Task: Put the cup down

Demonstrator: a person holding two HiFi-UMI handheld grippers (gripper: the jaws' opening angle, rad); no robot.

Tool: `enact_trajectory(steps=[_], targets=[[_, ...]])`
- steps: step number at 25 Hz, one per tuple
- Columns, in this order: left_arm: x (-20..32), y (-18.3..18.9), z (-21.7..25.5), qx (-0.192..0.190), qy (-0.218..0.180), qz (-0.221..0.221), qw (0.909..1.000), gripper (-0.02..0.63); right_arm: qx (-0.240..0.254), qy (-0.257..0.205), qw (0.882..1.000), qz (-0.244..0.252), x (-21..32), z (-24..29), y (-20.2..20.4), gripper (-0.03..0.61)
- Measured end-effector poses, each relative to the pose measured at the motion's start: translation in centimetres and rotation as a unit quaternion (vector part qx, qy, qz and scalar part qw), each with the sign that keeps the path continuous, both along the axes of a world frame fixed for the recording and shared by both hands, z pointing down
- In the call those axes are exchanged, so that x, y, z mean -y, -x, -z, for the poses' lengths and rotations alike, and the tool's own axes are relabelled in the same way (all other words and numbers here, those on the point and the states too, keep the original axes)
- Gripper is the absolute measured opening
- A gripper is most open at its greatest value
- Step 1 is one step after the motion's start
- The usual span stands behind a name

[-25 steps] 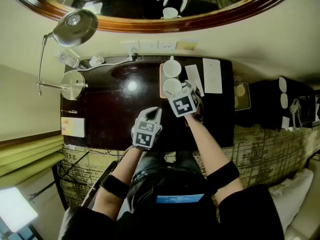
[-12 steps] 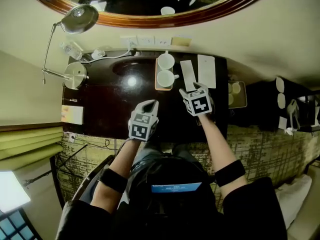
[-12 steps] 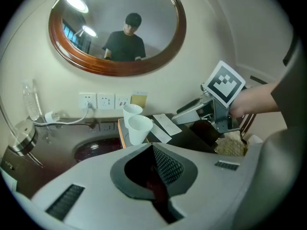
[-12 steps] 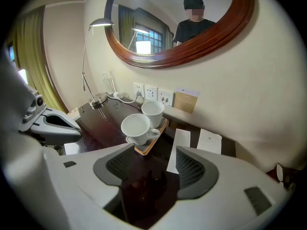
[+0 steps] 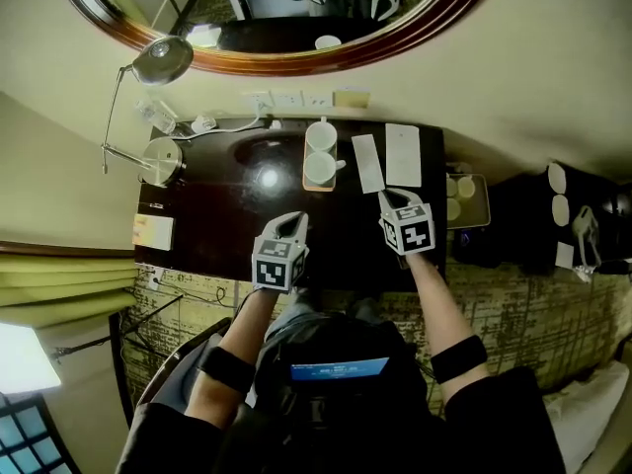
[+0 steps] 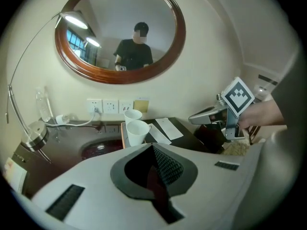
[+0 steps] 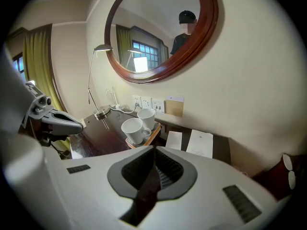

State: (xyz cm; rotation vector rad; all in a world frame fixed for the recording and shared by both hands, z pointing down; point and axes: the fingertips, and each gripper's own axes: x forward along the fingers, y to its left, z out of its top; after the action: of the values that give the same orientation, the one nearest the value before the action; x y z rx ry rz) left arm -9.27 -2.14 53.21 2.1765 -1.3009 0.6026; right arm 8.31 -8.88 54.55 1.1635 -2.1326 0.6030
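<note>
Head view is taken up at the far side by an oval mirror (image 5: 276, 18) in a wooden frame, hung on the wall. Below it a dark desk (image 5: 222, 220) is set against that wall, and a desk lamp (image 5: 163, 57) is stood at its far left corner.

The left gripper (image 5: 293, 221) is held over the near edge of the desk, about the middle. Its jaws are seen pressed together in the left gripper view, with nothing clamped between them. The right gripper (image 5: 387, 198) is held over the near right part of the desk, well apart from the crockery. Its jaws have just been closing and are now drawn together, and nothing is caught between them in the right gripper view.

A small wooden tray (image 7: 149, 136) is placed at the far middle of the desk. Two sheets of paper (image 5: 402, 154) are laid flat just to its right.

On the tray two white cups are stood upright, one behind the other. The near cup (image 5: 319, 169) is set down at the tray's near end with its handle turned to the right, untouched by either tool. The far cup (image 5: 321, 136) is stood just behind it.
</note>
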Motion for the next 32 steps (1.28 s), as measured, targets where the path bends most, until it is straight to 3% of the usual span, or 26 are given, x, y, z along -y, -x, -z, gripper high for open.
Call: enact_trajectory(steps=[12,23,32], targets=[[-0.6,-0.6,1.9,-0.004,-0.016,0.033,0.9993,0.003,0.072,-0.019,0.997,-0.009,-3.3,1.4,-3.4,0.0],[-1.8,-3.9,2.8,0.011,-0.035,0.006,0.9993,0.003,0.078,0.002,0.997,0.003,-5.0,0.7,-5.3,0.0],[-2.0,-4.9,2.1,0.017,-0.024,0.026,0.9992,0.003,0.084,0.009,0.996,0.01,-5.7,0.4,-6.3,0.0]])
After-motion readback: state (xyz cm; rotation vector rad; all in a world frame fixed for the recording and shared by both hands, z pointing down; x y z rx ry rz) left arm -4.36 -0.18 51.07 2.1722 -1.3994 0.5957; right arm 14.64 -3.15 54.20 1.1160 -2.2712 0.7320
